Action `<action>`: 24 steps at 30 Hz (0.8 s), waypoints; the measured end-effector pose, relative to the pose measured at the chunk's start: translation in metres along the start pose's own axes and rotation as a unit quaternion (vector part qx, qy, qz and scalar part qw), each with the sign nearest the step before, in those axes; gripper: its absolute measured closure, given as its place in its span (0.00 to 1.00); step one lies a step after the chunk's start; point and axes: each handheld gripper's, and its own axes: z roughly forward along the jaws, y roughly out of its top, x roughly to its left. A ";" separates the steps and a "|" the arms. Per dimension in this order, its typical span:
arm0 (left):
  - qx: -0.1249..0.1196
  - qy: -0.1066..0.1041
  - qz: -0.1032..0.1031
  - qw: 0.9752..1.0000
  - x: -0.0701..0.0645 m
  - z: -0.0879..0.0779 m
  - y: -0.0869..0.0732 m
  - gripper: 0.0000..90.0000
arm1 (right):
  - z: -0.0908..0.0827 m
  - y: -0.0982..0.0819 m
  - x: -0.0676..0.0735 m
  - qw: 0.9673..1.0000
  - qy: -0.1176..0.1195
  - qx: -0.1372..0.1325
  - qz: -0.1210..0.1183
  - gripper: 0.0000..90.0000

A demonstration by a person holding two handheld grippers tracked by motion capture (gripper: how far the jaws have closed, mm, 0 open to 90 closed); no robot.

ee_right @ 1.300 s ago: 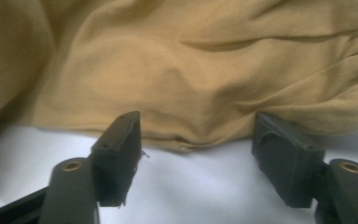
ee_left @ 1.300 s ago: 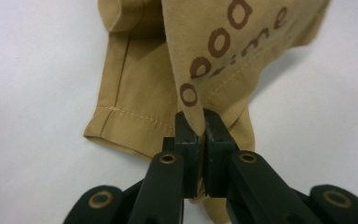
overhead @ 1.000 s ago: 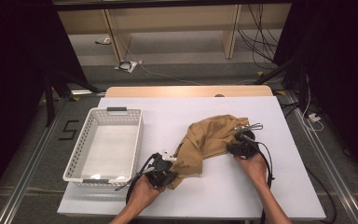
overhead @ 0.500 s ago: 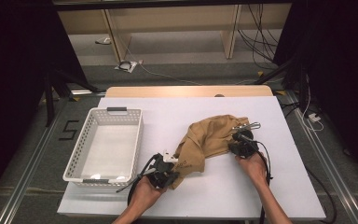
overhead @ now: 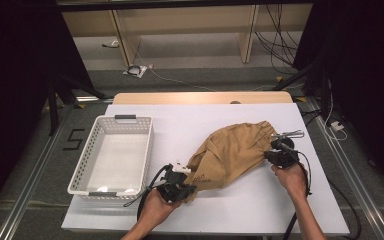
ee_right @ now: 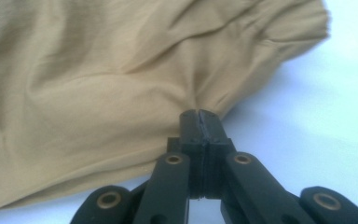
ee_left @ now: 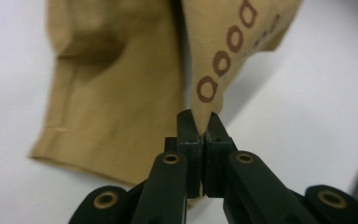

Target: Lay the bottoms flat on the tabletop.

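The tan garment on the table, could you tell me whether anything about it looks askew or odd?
The tan garment lies bunched and creased on the white table, not flat. The left tongs pinch its printed corner, the right tongs a gathered fold. The white basket sits square. Nothing is torn or spilled.

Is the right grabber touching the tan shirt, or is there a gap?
Touching. In the right gripper view, the right gripper has its jaws shut on a bunched fold of the tan shirt, with the cloth puckering right at the tips.

Your white table (overhead: 240, 210), a white perforated basket (overhead: 82, 172) resting on its left part, a tan cloth (overhead: 230, 152) lying crumpled right of centre.
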 end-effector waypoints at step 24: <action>0.008 0.091 0.003 0.996 0.017 0.004 -0.003 0.86 | 0.007 0.039 0.026 0.998 0.017 -0.051 -0.029 1.00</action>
